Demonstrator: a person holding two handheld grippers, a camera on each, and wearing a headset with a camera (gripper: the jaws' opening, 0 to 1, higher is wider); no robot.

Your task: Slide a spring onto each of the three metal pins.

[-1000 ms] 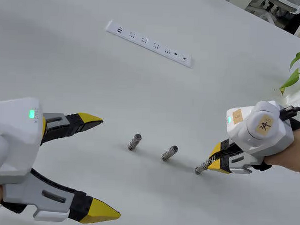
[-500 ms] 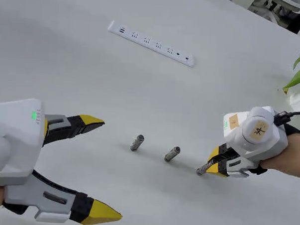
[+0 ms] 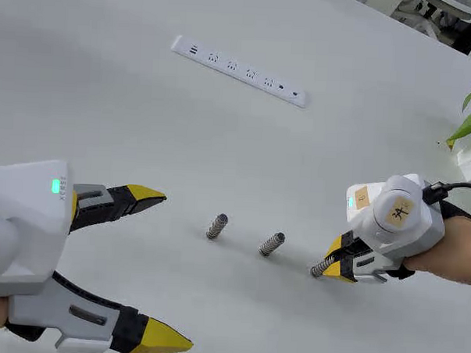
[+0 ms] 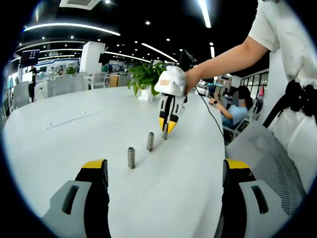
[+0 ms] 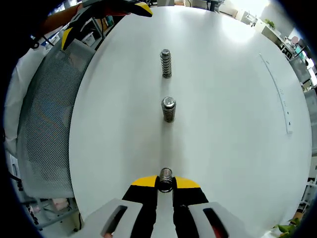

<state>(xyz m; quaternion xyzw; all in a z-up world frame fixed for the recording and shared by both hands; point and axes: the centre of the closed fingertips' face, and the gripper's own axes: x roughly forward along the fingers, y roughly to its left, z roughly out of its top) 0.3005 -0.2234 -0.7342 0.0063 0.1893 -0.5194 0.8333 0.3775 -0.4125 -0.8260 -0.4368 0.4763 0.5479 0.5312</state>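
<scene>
White table (image 3: 221, 145): three springs (image 3: 271, 244) (right hand-held gripper (image 3: 333, 264) pinches one).

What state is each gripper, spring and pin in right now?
Left gripper: open, empty.
Right gripper: shut on the rightmost coiled metal spring, upright.
Middle coiled metal spring: on its upright metal pin, free.
Leftmost coiled metal spring: on its upright metal pin, free.
White power strip: nothing plugged in.
</scene>
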